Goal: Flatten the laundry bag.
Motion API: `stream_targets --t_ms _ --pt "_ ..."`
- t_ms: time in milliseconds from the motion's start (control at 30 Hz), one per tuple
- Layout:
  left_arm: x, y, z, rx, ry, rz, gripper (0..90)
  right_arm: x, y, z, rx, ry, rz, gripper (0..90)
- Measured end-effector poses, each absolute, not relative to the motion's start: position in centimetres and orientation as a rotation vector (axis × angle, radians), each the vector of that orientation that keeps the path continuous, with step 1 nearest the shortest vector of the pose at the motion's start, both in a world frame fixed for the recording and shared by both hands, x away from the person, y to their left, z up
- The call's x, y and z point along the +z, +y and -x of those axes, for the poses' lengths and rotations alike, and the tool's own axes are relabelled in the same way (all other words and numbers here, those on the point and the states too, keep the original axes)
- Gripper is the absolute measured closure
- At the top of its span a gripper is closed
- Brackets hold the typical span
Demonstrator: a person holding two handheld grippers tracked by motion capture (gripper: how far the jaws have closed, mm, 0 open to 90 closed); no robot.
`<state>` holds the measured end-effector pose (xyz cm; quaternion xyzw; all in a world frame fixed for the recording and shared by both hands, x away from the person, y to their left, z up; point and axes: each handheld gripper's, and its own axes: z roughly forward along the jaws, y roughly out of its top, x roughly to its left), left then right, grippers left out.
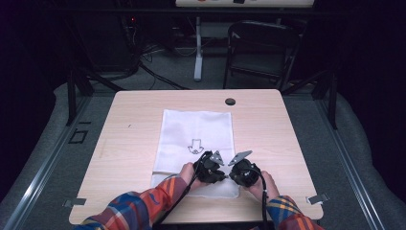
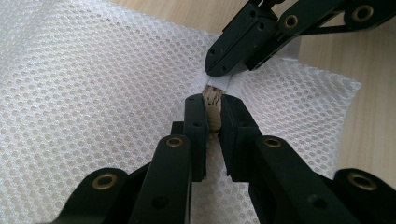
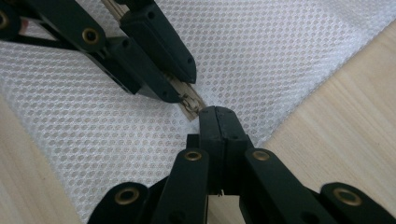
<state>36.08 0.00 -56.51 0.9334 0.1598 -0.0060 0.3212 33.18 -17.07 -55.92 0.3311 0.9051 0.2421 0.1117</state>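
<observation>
the left gripper (image 2: 213, 105) is clamped on the zipper (image 2: 212, 100) of the white mesh bag (image 1: 197, 139) — the bag stretches ahead of both tools on the table (image 1: 268, 124). the right gripper (image 3: 215, 112) is pinched together on the bag's edge, tip just beside the left one.

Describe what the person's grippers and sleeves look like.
Both the left gripper and the right gripper are black, with linked arms pinned by brass-coloured rivets, a grey three-cornered plate on top and a trailing black cable. The sleeves are plaid in orange, blue and yellow.
</observation>
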Motion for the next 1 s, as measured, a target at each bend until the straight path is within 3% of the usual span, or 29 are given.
stream_targets --t_ms 1000 --pt "-56.2 2.0 -36.4 -0.052 0.453 -2.47 81.3 -55.9 -17.1 -33.3 0.708 2.659 -0.987 90.0"
